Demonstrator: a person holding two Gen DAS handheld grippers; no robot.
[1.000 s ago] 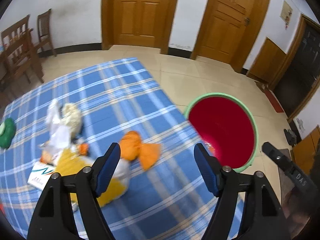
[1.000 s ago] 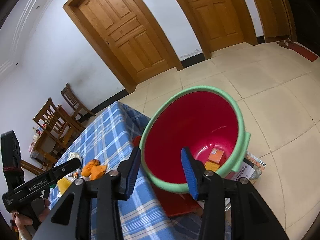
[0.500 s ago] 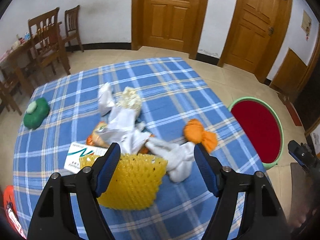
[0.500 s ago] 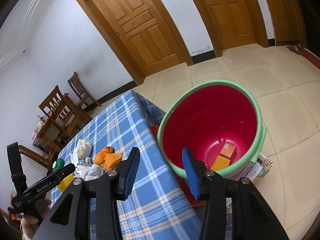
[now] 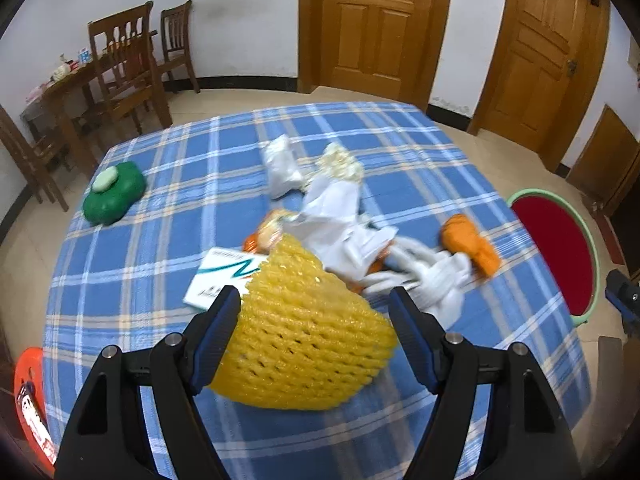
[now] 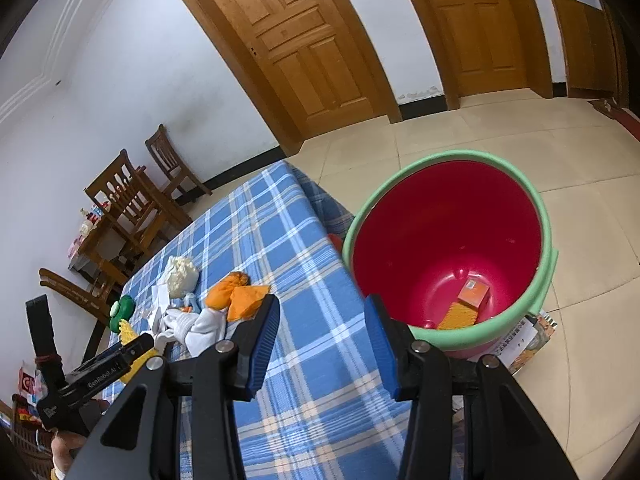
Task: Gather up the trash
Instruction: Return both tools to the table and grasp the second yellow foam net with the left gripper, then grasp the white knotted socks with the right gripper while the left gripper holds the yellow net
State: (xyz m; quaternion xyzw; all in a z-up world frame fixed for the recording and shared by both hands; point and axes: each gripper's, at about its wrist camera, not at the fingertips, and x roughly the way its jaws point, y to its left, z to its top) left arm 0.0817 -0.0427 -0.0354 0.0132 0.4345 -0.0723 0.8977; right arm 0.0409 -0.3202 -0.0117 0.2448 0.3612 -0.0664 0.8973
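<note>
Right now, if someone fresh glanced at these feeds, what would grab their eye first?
Probably the yellow foam net, lying on the blue plaid tablecloth right in front of the open left hand-held gripper, at the near edge of a heap of white wrappers and orange scraps. Next, the red bucket with a green rim on the floor off the table's edge, with a small orange box at its bottom.

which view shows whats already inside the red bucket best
The right wrist view: it looks down into the red bucket, showing an orange box and a yellow piece at the bottom. The left wrist view shows only its green rim and red inner wall at the right edge.
</note>
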